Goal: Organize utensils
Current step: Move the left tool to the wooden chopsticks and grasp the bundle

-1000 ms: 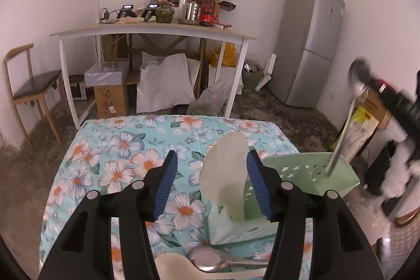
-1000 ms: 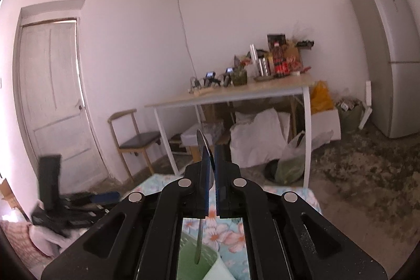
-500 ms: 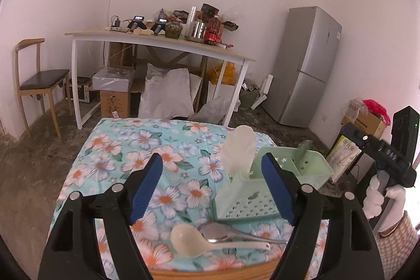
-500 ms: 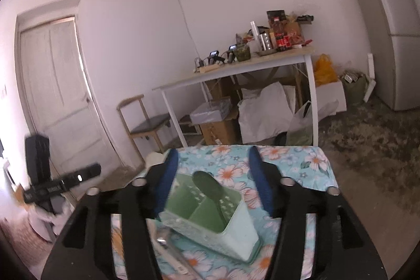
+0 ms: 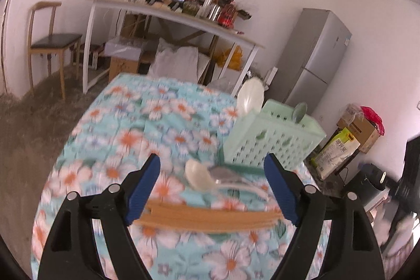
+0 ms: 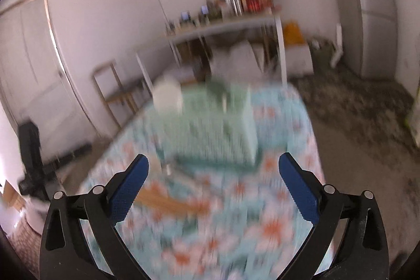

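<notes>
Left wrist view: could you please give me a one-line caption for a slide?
Open left gripper above white spoon, metal spoon and chopsticks beside a green utensil basket on floral tablecloth.

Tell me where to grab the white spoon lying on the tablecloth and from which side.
Grip the white spoon by its handle, coming from above with the jaws across it. The handle lies flat, running right from the bowl, beside a metal spoon, so a narrow pinch seems safest.

I can't read any text from here: the print on the yellow-green bag (image 5: 338, 148) by the wall is too small and blurred to make out.
</notes>
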`<action>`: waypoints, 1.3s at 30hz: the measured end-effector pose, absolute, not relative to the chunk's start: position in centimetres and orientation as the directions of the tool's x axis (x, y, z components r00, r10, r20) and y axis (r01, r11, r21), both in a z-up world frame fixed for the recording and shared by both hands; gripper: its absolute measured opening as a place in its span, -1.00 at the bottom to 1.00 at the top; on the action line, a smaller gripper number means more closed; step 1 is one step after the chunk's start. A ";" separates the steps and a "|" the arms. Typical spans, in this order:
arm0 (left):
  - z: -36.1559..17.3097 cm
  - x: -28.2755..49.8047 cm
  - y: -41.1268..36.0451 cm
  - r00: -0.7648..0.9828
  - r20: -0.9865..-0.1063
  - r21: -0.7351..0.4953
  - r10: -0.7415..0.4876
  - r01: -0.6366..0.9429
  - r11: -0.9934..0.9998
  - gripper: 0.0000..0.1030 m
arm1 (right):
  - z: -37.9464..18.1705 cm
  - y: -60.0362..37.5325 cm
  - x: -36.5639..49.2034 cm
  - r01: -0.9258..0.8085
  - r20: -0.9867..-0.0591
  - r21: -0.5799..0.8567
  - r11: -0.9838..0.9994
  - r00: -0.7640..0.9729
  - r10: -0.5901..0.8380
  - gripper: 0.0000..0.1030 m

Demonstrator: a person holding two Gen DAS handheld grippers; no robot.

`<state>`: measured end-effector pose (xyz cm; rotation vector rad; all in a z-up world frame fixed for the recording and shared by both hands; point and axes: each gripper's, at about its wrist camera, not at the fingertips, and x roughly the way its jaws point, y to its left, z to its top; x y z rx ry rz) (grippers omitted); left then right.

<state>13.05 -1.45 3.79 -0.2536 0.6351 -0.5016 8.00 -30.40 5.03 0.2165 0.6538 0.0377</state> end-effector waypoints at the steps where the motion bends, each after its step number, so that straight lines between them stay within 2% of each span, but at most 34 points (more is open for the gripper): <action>1: 3.4 12.8 -1.4 0.686 -0.509 -0.379 -0.519 0.363 0.851 0.53 | 3.7 -29.9 7.9 0.056 -0.639 0.197 0.979 0.764 0.085 0.85; 4: 1.9 12.4 -1.5 0.666 -0.536 -0.390 -0.519 0.350 0.852 0.53 | -0.8 -28.5 7.9 0.129 -0.753 0.151 0.980 0.657 0.029 0.85; 11: -0.1 12.9 -2.9 0.630 -0.578 -0.399 -0.519 0.337 0.853 0.53 | -7.2 -27.8 8.2 0.240 -0.816 0.029 0.970 0.566 -0.116 0.86; 20: -1.4 14.5 -4.8 0.596 -0.615 -0.387 -0.516 0.342 0.856 0.53 | -7.9 -28.2 6.7 0.251 -0.759 0.074 0.965 0.642 -0.109 0.86; 24: -1.1 15.8 -6.2 0.558 -0.613 -0.410 -0.560 0.381 0.829 0.52 | -7.8 -28.8 6.2 0.243 -0.748 0.111 0.964 0.659 -0.080 0.86; 28: -0.6 18.6 -7.5 0.520 -0.596 -0.468 -0.613 0.395 0.790 0.32 | -7.6 -29.0 6.1 0.236 -0.750 0.121 0.964 0.658 -0.066 0.86; 31: -0.5 21.5 -8.0 0.537 -0.635 -0.436 -0.555 0.344 0.831 0.12 | -7.4 -29.1 6.1 0.233 -0.751 0.131 0.964 0.658 -0.057 0.86; 33: -1.0 23.7 -8.0 0.538 -0.679 -0.402 -0.499 0.296 0.866 0.08 | -7.3 -29.4 5.9 0.230 -0.749 0.142 0.963 0.661 -0.048 0.86; 36: -2.7 26.2 -8.0 0.494 -0.766 -0.335 -0.411 0.239 0.911 -0.19 | -7.2 -29.7 5.7 0.228 -0.745 0.150 0.962 0.666 -0.041 0.86; 38: -3.8 26.8 -7.8 0.454 -0.801 -0.324 -0.391 0.222 0.920 -0.52 | -7.2 -29.7 5.8 0.227 -0.746 0.148 0.963 0.665 -0.042 0.86; 39: -4.2 26.7 -7.6 0.437 -0.808 -0.324 -0.394 0.228 0.918 -0.60 | -7.1 -29.8 5.7 0.227 -0.746 0.149 0.962 0.665 -0.041 0.86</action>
